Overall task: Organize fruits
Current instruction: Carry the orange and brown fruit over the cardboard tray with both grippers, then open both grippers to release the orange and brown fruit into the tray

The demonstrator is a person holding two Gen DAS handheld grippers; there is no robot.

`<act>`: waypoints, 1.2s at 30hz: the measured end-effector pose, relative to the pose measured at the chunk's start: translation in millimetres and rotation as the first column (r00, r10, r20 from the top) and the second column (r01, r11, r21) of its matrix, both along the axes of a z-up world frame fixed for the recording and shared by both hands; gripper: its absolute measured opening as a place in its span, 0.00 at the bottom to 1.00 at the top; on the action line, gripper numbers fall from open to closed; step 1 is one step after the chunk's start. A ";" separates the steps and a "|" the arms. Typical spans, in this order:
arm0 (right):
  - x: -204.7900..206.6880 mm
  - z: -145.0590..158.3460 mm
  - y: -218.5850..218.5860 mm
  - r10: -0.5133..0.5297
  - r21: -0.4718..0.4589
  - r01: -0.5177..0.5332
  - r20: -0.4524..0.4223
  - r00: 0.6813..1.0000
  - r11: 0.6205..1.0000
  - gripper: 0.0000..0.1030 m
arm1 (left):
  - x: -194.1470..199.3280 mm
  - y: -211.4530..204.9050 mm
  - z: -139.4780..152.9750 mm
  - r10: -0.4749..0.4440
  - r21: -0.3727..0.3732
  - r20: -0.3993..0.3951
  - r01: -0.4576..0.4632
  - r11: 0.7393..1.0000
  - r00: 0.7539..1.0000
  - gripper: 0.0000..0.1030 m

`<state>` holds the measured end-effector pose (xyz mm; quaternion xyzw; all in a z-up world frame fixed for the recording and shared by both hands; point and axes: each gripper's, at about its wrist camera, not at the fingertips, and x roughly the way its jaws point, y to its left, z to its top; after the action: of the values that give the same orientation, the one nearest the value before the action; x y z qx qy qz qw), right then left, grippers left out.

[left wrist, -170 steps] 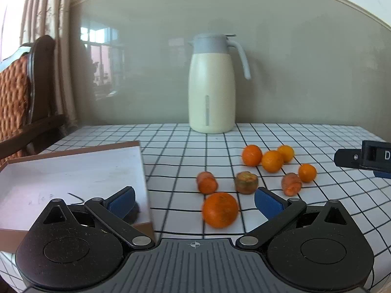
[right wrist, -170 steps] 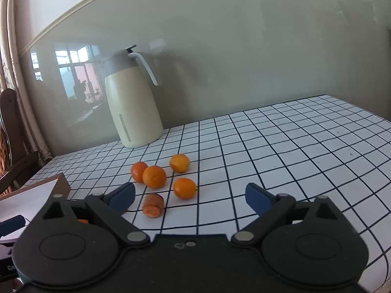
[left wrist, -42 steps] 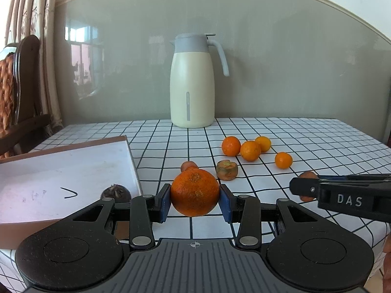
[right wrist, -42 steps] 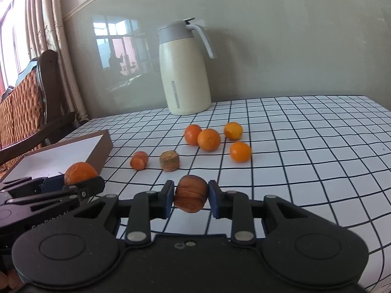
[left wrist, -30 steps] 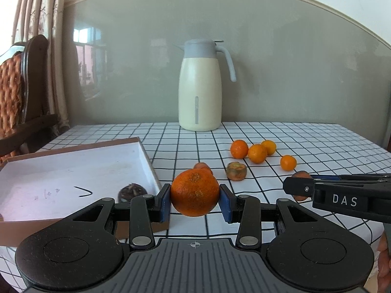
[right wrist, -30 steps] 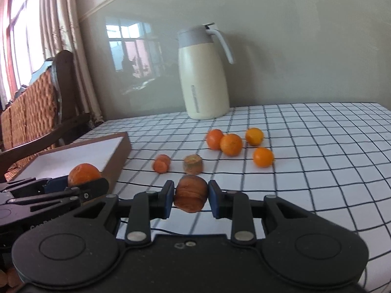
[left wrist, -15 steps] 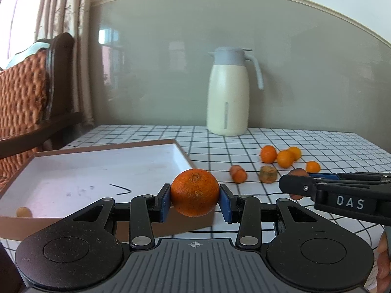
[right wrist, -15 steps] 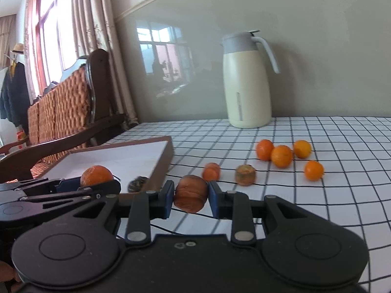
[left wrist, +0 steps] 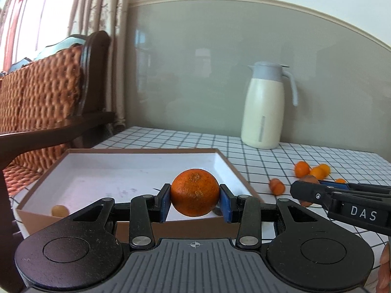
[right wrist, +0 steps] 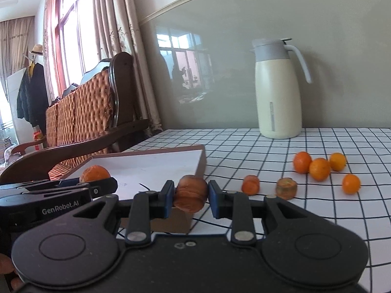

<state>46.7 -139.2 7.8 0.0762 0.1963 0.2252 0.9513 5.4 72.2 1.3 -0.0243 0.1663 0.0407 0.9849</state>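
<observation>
Right now my left gripper (left wrist: 195,203) pinches a big orange (left wrist: 194,192) across its middle, both blue pads flat on the peel, and it hangs over the near edge of the box (left wrist: 127,227). My right gripper (right wrist: 191,200) squeezes a smaller brown fruit (right wrist: 190,193) just at the box's near right corner. The orange looks firm and round, with a rough skin, so I judge it will not slip while I hold it at its widest part. The brown fruit looks wrinkled and soft; I would keep the pinch light and set it down low, not drop it. Inside the box a small yellow fruit (left wrist: 59,211) lies near the left corner. Farther right on the checked tablecloth (right wrist: 268,151) the loose small oranges (right wrist: 319,168) wait near a cream jug (right wrist: 278,90).
</observation>
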 end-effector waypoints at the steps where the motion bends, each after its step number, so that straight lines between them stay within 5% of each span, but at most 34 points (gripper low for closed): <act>1: 0.5 0.4 2.0 0.004 0.000 -0.004 0.003 1.000 1.000 0.21 | -0.2 2.4 0.1 0.008 -0.001 0.001 -0.008 1.000 1.000 0.40; 21: 32.8 4.6 43.8 0.038 0.015 -0.039 0.014 0.999 0.999 0.21 | 5.3 77.7 0.7 0.244 -0.023 0.015 -0.243 0.970 0.970 0.40; 36: 74.0 6.4 75.2 0.043 -0.021 -0.043 -0.021 0.999 0.999 0.21 | 35.0 113.5 8.0 0.309 -0.013 -0.019 -0.309 0.951 0.951 0.40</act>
<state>120.7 -64.0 14.2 0.0639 0.2103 0.2426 0.9449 40.4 185.6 9.2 -0.0574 0.1688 0.1931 0.9648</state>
